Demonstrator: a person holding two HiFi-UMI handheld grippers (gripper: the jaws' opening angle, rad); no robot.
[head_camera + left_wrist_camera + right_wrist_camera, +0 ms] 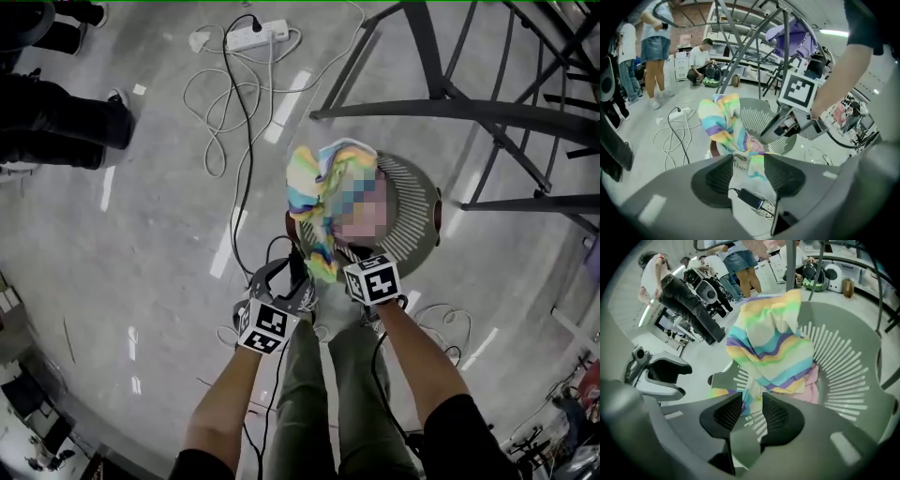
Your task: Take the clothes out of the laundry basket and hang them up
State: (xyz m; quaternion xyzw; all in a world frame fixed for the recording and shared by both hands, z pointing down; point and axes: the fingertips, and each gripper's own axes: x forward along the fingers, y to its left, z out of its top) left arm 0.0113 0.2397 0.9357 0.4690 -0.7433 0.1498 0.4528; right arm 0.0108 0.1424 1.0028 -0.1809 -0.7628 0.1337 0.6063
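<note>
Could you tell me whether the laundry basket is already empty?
No, a pink garment lies in the basket under the striped cloth.

Floor (141,244): grey, polished, with streaks of reflected overhead light. A white power strip (256,37) lies on it, with white and black cables (211,112) looped loosely beside it. A dark metal rack (450,108) stands to the right. One bystander's dark-trousered legs (56,122) are at the left edge. Far side: white shelving (740,51), a standing person (654,42), a crouching person (701,58). Ceiling strip light (834,33) is lit.
</note>
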